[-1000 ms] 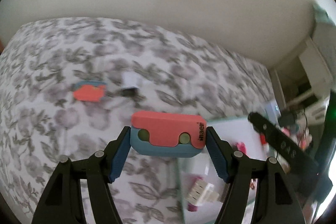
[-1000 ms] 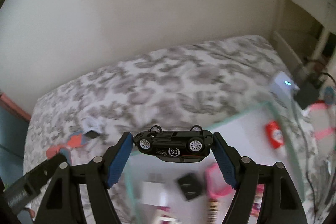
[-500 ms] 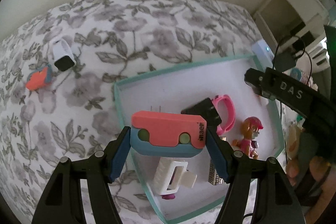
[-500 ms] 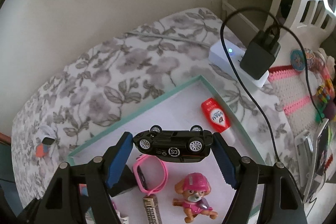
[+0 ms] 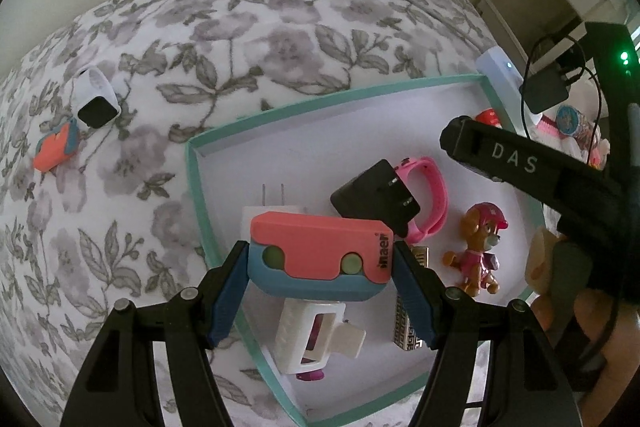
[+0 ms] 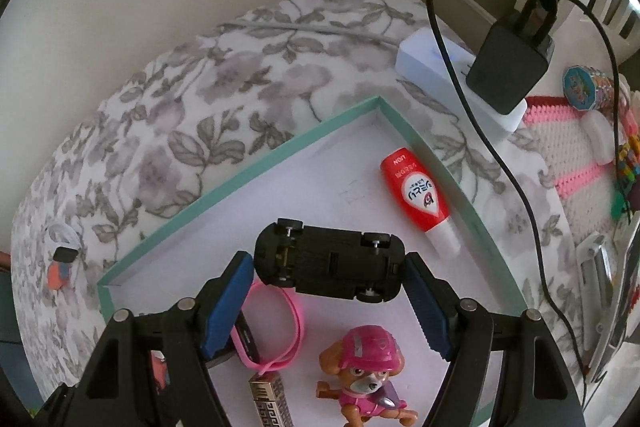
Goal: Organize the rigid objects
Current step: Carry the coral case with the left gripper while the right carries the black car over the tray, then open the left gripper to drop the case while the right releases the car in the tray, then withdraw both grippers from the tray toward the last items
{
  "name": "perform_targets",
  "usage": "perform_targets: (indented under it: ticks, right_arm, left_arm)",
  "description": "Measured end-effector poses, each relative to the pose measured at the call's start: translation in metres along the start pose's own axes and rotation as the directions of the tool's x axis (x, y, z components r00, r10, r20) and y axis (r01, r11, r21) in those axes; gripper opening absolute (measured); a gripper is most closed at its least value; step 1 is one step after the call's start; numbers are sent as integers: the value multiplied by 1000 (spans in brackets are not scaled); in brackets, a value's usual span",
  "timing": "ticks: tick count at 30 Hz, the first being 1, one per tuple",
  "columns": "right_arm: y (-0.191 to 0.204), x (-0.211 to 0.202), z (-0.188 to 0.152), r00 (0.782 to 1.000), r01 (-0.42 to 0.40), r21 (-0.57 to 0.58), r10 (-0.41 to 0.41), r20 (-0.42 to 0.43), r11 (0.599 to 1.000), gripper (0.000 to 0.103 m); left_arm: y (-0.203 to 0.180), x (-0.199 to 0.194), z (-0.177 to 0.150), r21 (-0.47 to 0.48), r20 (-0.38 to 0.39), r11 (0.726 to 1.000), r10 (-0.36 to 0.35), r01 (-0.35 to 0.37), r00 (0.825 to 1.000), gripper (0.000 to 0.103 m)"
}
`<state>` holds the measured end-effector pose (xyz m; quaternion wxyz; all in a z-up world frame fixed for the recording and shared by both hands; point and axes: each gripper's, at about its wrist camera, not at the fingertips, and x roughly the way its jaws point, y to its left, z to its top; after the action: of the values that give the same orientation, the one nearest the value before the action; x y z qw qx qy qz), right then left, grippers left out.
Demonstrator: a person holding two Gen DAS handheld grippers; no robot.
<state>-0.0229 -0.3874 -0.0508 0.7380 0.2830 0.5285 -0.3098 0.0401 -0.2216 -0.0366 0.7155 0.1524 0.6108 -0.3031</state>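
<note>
My left gripper [image 5: 322, 267] is shut on a coral and blue case [image 5: 320, 251], held end to end between the blue pads above the left part of a teal-rimmed white tray [image 5: 196, 179]. My right gripper [image 6: 330, 267] is shut on a black toy car [image 6: 328, 263], whose underside and wheels face the camera, above the tray's [image 6: 240, 183] middle. The right gripper's black body [image 5: 516, 163], held by a hand, shows in the left wrist view over the tray's right side.
In the tray lie a black charger [image 5: 376, 195], pink watch [image 5: 428, 195], pup figure [image 5: 480, 247], white clip [image 5: 312, 339], gold bar [image 5: 408, 327] and red tube [image 6: 416, 199]. On the floral bedspread sit a white smartwatch [image 5: 96, 103] and another coral case [image 5: 54, 149]. A power strip with a charger [image 6: 508, 67] lies beyond the tray.
Both grippers have come down and tipped over the tray, which now fills the views. The car shows its underside instead of its side. Both grips are unchanged.
</note>
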Motion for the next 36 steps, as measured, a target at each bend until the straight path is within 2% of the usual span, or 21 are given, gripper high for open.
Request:
perform_targets:
  ticks: [8, 23, 31, 36]
  right_arm:
    - [-2, 1, 1, 1000, 9, 7, -9, -6, 1000, 79]
    - [8, -6, 3, 998, 55, -31, -55, 8, 998, 85]
    - [23, -20, 5, 997, 59, -67, -55, 51, 996, 86]
    - [50, -23, 0, 998, 40, -119, -33, 60, 992, 86]
  left_arm:
    - [1, 5, 0, -3, -23, 1000, -8, 8, 1000, 71]
    - [4, -10, 5, 6, 14, 1000, -7, 7, 1000, 72]
    - [37, -21, 12, -86, 44, 996, -14, 18, 999, 72]
    - [80, -27, 16, -188, 68, 982, 45, -32, 997, 72]
